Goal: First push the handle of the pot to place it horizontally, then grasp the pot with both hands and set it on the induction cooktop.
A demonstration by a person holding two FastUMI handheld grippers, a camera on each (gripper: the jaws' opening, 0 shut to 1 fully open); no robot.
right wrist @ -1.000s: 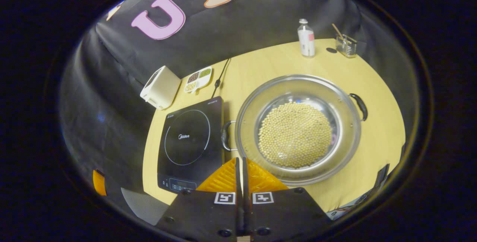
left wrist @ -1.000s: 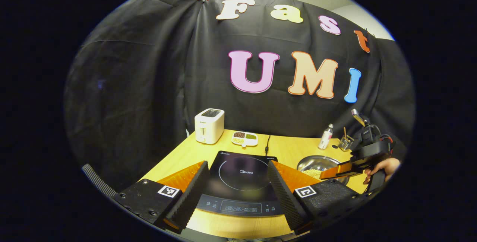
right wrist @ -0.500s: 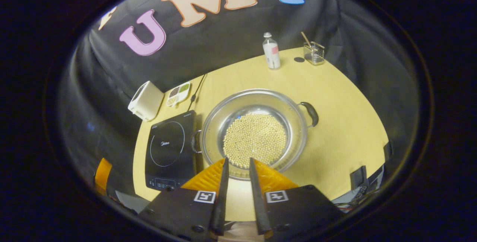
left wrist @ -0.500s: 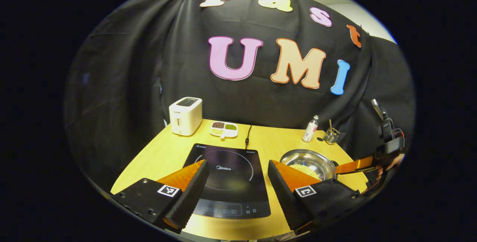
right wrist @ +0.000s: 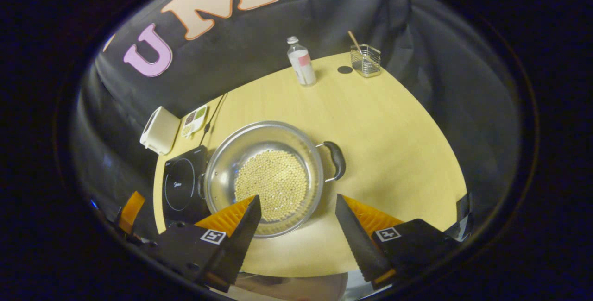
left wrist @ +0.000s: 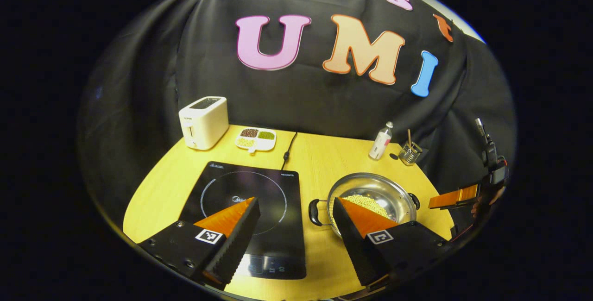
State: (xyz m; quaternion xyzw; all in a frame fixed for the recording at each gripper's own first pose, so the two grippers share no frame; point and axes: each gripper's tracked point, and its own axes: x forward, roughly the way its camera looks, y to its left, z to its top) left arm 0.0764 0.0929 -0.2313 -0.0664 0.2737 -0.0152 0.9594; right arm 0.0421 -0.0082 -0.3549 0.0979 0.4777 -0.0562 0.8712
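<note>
- Both grippers have drawn back from the worktop (right wrist: 394, 153), so more of it shows than a second ago.
- Pot (right wrist: 264, 178) of pale beans sits just beside the induction cooktop (left wrist: 245, 199), at its 3 o'clock, handles now level.
- Right gripper (right wrist: 296, 227), jaws pressed together a second ago, now spread wide.
- Left gripper (left wrist: 294, 229) jaws spread, empty; two-handed grasp likely next.
</note>
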